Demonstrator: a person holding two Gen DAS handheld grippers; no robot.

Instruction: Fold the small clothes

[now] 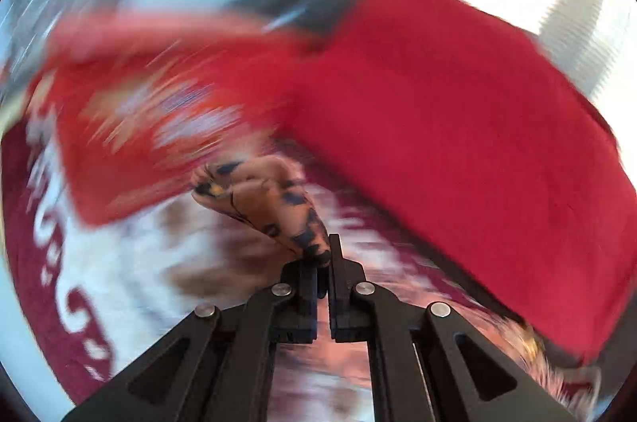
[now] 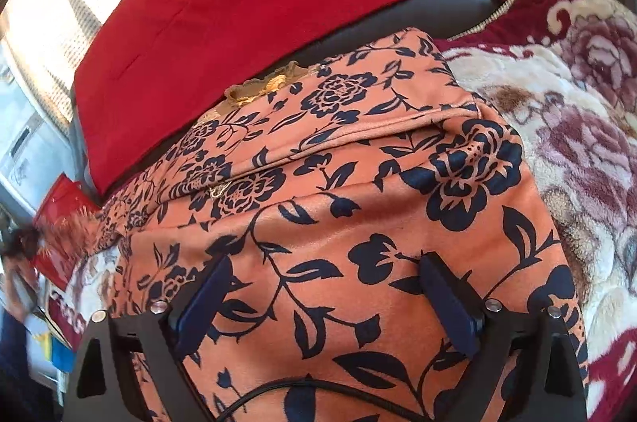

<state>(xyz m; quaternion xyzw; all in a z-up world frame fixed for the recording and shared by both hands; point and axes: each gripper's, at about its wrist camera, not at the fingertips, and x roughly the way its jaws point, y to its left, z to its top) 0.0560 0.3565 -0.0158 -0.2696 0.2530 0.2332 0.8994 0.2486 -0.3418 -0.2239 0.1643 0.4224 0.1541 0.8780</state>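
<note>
An orange garment [image 2: 358, 183] printed with dark blue flowers lies in folds on a floral blanket [image 2: 577, 127]. My right gripper [image 2: 324, 286] stands open just above the cloth, with nothing between its fingers. In the blurred left wrist view, my left gripper [image 1: 322, 258] is shut on a bunched corner of the orange garment [image 1: 274, 203], which rises from the jaws up and to the left. The remainder of the garment is out of sight in that view.
A large red cushion [image 2: 278, 4] lies behind the garment against a dark sofa back [image 2: 469, 0]; the red cushion [image 1: 458, 127] also fills the left view's right side. A red printed bag [image 2: 63, 219] sits at the far left. Bright curtains [image 2: 67, 8] hang behind.
</note>
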